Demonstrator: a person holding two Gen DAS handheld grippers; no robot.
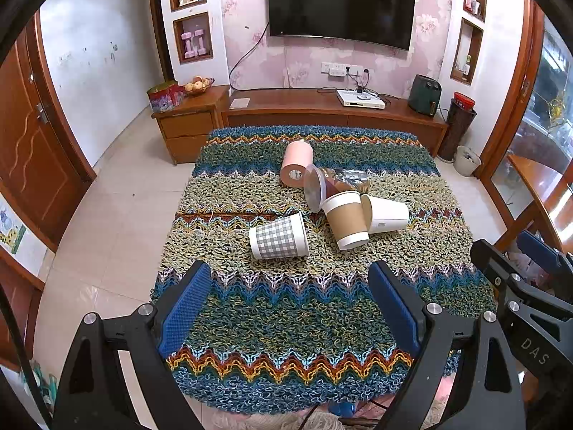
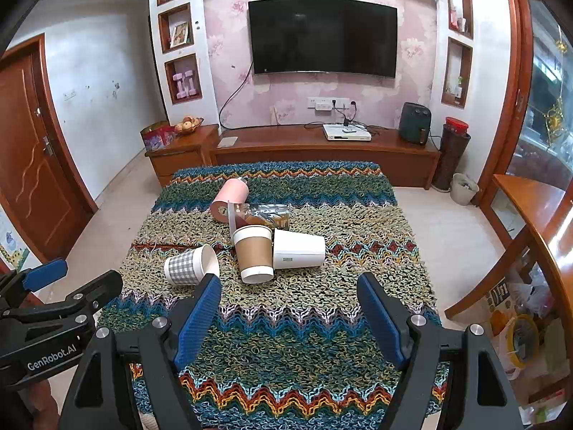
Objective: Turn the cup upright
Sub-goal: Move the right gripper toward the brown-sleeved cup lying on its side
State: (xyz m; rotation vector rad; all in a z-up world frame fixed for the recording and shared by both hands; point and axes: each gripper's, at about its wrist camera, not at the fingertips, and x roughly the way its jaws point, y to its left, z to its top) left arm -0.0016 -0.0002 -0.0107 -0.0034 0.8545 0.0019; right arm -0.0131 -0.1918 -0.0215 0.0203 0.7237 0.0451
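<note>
Several cups lie on their sides on a woven multicolour cloth [image 1: 286, 308]: a grey checked paper cup [image 1: 278, 236] [image 2: 189, 265], a brown-sleeved paper cup [image 1: 346, 219] [image 2: 253, 253], a white cup [image 1: 386, 214] [image 2: 299, 249], a clear-lidded printed cup [image 1: 336, 181] [image 2: 261, 213] and a pink cup [image 1: 297, 159] [image 2: 229, 199]. My left gripper [image 1: 290, 279] is open and empty, nearer than the checked cup. My right gripper [image 2: 288, 290] is open and empty, nearer than the brown cup. Each gripper shows at the edge of the other's view.
The cloth covers a table [image 2: 200, 408] with tiled floor [image 1: 107, 222] around it. A wooden TV cabinet [image 1: 322, 107] stands behind, a white bin [image 2: 463, 188] at its right. A wooden table [image 2: 537, 222] is at the right, a door [image 1: 32, 150] at the left.
</note>
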